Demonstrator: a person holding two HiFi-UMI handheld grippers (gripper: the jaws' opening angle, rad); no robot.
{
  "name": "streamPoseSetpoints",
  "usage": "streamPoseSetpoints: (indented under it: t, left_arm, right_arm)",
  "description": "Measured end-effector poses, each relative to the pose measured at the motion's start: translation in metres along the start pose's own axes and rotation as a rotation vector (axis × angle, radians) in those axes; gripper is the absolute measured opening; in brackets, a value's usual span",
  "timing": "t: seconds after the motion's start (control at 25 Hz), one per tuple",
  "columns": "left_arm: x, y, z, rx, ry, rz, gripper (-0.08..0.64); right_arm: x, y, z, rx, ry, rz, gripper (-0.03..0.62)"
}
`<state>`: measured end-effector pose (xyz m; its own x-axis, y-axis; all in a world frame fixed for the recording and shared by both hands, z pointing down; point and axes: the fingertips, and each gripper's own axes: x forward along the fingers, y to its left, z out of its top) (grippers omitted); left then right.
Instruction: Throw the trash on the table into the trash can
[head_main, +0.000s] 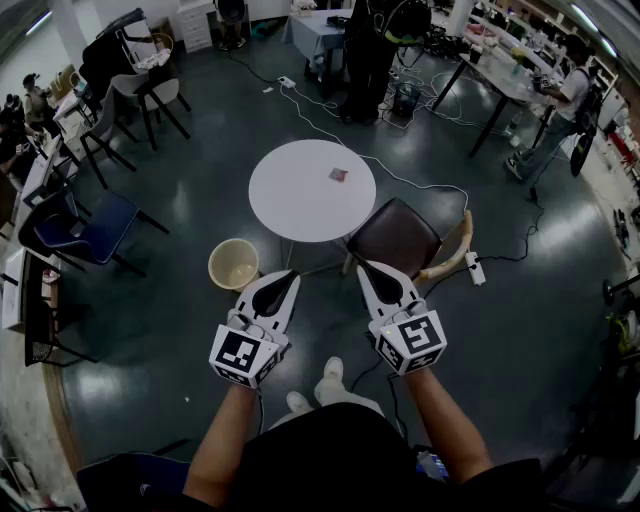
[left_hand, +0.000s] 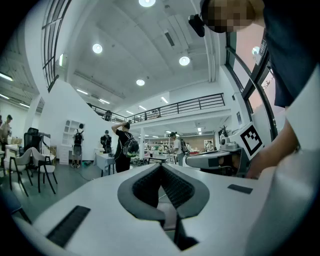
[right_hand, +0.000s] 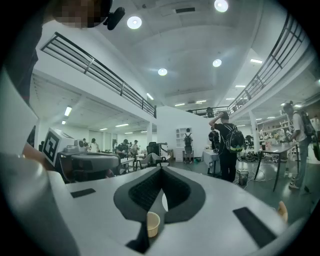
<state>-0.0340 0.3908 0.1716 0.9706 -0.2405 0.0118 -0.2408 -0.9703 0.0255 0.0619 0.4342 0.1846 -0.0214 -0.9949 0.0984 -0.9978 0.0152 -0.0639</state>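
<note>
Trash (head_main: 338, 175) lies on the round white worktop (head_main: 290, 200) as one small piece, well apart from both tools. Approach step is in hand: left tongs (head_main: 289, 276) and right tongs (head_main: 366, 269) point level, each clenched on nothing, short of the worktop edge. Trash can (head_main: 234, 265) stands on the floor just beside the worktop. Next move calls for reaching forward, releasing one pair – then clamping the trash.

Clear air ahead of the left claw (head_main: 290, 274) up to the round white table (head_main: 295, 195), beige trash can (head_main: 213, 266) open-mouthed on the floor just to its left; straight ahead of the right claw (head_main: 365, 266), barred low by a brown chair (head_main: 395, 238) beside the table's near rim.
</note>
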Motion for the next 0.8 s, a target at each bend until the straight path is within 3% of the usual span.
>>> streamPoseSetpoints:
  t: [0.8]
  left_arm:
    - [0.093,0.038,-0.021,-0.006,0.039,0.043,0.015]
  right_arm:
    - [0.060,-0.081,-0.011,0.013,0.006,0.044,0.017]
